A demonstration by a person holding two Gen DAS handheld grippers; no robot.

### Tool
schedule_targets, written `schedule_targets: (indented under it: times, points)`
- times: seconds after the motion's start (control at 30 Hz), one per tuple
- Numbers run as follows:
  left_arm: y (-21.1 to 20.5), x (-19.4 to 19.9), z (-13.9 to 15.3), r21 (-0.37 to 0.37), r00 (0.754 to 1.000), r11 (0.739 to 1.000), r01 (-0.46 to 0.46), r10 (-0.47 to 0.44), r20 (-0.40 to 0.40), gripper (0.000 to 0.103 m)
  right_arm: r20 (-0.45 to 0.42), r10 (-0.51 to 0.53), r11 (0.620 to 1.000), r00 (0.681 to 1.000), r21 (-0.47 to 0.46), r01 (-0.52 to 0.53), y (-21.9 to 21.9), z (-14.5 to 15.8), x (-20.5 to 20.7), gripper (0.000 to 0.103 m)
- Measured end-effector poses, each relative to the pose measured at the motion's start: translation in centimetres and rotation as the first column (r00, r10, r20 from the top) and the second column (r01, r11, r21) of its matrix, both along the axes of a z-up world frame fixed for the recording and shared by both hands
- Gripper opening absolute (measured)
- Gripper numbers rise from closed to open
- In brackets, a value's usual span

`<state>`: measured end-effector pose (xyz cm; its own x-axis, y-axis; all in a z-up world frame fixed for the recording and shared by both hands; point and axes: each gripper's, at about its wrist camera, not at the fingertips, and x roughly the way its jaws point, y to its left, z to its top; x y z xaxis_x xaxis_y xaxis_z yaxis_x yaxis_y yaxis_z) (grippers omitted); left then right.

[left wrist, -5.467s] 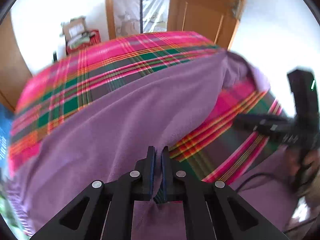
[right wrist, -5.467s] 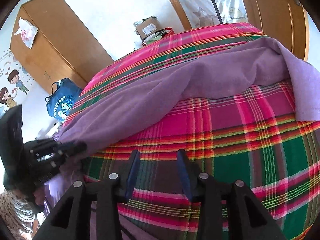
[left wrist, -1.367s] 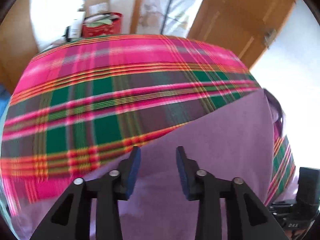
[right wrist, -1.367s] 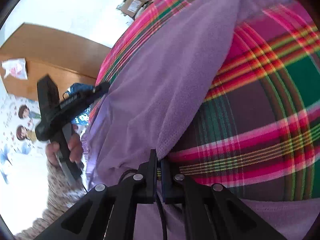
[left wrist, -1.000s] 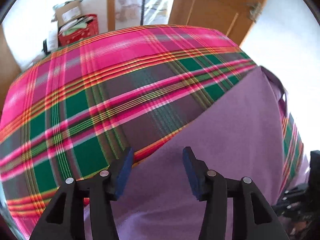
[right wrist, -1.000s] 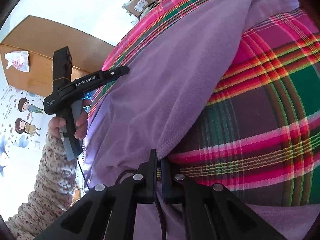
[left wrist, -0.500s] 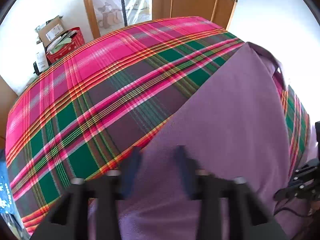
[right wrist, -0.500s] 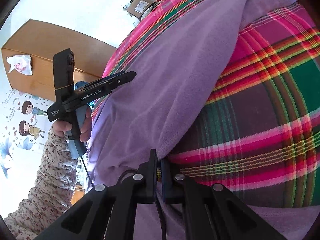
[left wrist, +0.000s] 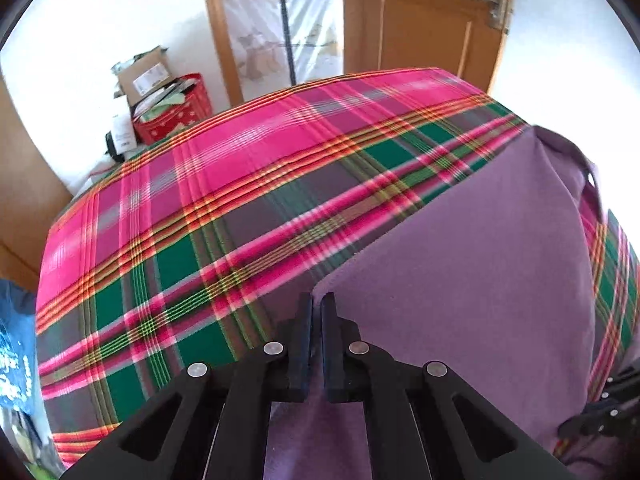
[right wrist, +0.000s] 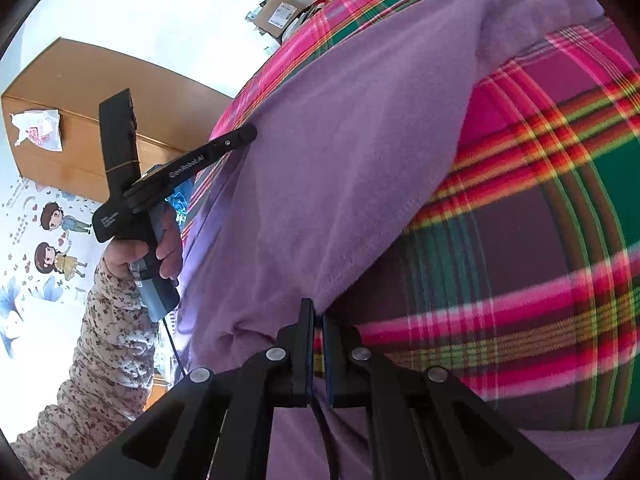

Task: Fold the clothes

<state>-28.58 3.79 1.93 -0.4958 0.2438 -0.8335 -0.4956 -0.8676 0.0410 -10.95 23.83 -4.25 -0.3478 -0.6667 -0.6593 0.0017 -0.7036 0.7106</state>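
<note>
A purple fleece garment [left wrist: 480, 280] lies spread across the bed's pink and green plaid cover [left wrist: 200, 208]. My left gripper [left wrist: 316, 304] is shut on the garment's left corner, where its edge meets the plaid. My right gripper [right wrist: 318, 318] is shut on the hem of the same purple garment [right wrist: 360, 152] at the near side of the bed. The right wrist view also shows the left gripper [right wrist: 244, 136] pinching the cloth's far edge, held by a hand [right wrist: 160, 252] in a floral sleeve. At the lower right of the left wrist view, part of the right gripper [left wrist: 600, 412] shows.
A red basket [left wrist: 172, 108] with boxes stands on the floor past the bed's far edge, by a wooden door [left wrist: 424, 20]. A wooden cabinet [right wrist: 80, 92] stands to the left. A blue bag [left wrist: 16, 352] hangs off the bed's left side.
The left gripper, open over the purple cloth a moment ago, has moved to its left corner and shut on it. The right gripper has stayed shut on the hem.
</note>
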Motion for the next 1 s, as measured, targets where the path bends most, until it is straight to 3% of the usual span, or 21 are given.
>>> schedule_targets:
  times: [0.4,0.53,0.63,0.73,0.87,1.0]
  points:
    - [-0.5,-1.4,-1.2,0.023,0.996,0.996,-0.084,0.083,0.029,0.005,-0.042,-0.053,0.998,0.998,0.037,0.054,0.1,0.9,-0.7,0.004]
    - [0.0,-1.0,-1.2,-0.008,0.996,0.996,-0.087,0.087,0.008,0.005,-0.028,-0.02,0.999,0.999,0.044,0.021,-0.4,0.7,-0.3,0.004]
    - [-0.3,-1.1,-1.1,0.001,0.993,0.994,-0.109,0.108,0.044,0.008,-0.028,-0.02,0.999,0.999,0.045,0.022,-0.2,1.1,0.0,0.006]
    - [-1.4,-1.4,-0.7,0.057,0.983,0.988,-0.146,0.138,0.121,0.01,-0.04,-0.05,0.998,0.998,0.047,0.052,0.8,1.8,0.7,0.006]
    - [-2.5,-0.2,0.4,0.08,0.975,0.98,-0.182,0.169,0.147,0.012,-0.076,-0.114,0.989,0.991,0.089,0.121,3.7,3.2,2.3,0.006]
    - [-3.6,1.9,2.0,0.057,0.975,0.98,-0.191,0.183,0.13,0.012,-0.098,-0.202,0.966,0.975,0.147,0.215,7.2,4.3,4.1,0.006]
